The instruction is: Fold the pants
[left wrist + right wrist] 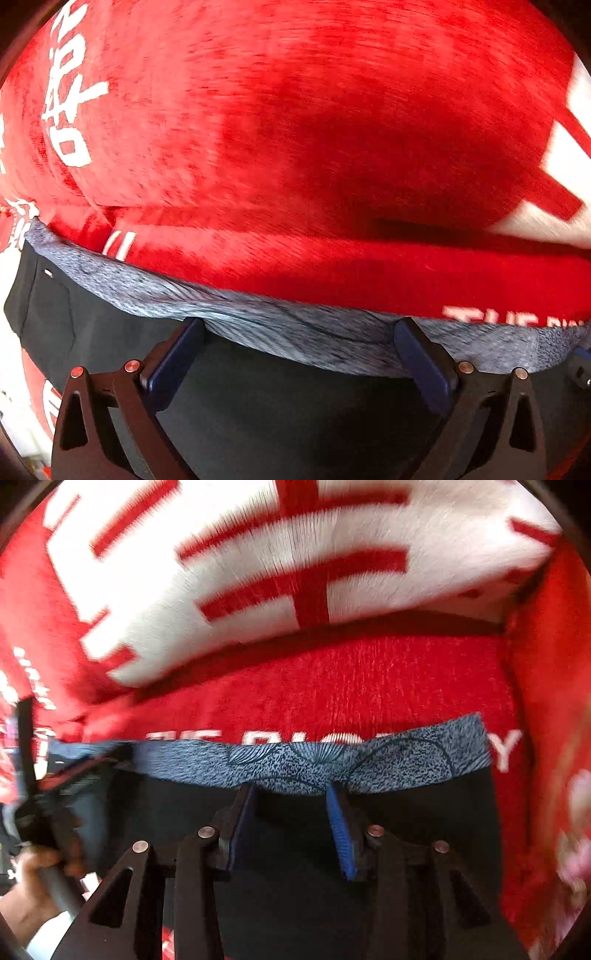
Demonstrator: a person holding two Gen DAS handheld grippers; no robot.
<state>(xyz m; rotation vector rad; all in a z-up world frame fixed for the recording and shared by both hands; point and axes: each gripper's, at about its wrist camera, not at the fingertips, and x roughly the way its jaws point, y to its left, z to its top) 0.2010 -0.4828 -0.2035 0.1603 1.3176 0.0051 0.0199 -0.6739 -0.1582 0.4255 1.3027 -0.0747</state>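
Observation:
Black pants (295, 406) with a grey-blue mottled waistband (129, 288) lie on a red blanket (295, 129). My left gripper (300, 326) points steeply down over them, open wide, with both fingertips resting at the waistband's near edge and not pinching it. In the right wrist view the waistband (406, 757) shows a fan pattern above the black cloth (424, 830). My right gripper (291, 788) is open about halfway. Its fingertips sit at the band's lower edge with cloth lying between them, and the pads do not press on it.
The red blanket (369, 679) carries large white characters and lettering and rises in a fold behind the waistband. A person's hand (33, 878) holding the left gripper shows blurred at the left of the right wrist view.

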